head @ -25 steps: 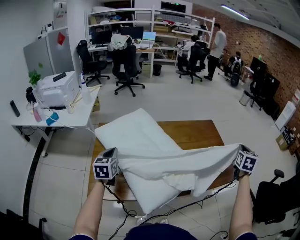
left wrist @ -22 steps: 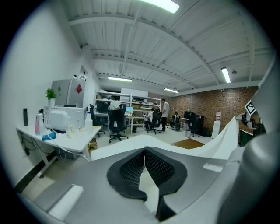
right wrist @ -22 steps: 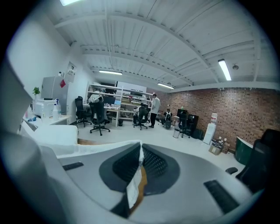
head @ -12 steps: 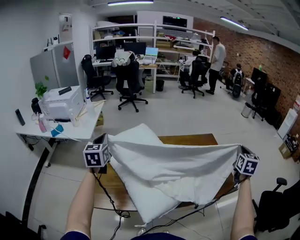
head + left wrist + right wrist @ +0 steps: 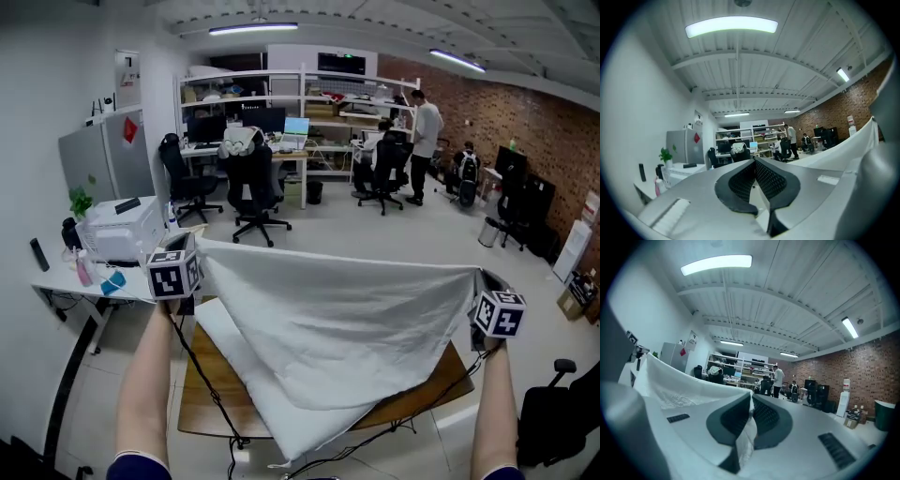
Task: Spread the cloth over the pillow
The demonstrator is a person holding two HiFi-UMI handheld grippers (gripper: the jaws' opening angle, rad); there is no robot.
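Left tongs (image 5: 754,161) are shut tight, their 2 dark ribbed pads pressed on a thin edge of the white cloth (image 5: 347,328). Right tongs (image 5: 751,397) are closed the same way, with a crumpled corner of the cloth pinched between the pads and spilling out below them. Each sits at the end of a bare, outstretched forearm and points level into the room, the left tongs a little higher than the right.

Between the 2 tongs the cloth hangs as a broad sheet, its top edge running nearly taut from one to the other and its lower part sagging to a blunt point. Below the tongs, mostly behind the hanging sheet, lies the white pillow (image 5: 239,361) on a wooden tabletop (image 5: 206,403), with one end poking over the near edge. A black cable (image 5: 202,375) trails down from the left tongs across the pillow.

Beyond the left tongs stands a white printer (image 5: 117,230); further off are office chairs (image 5: 248,183) and a standing person (image 5: 424,127).
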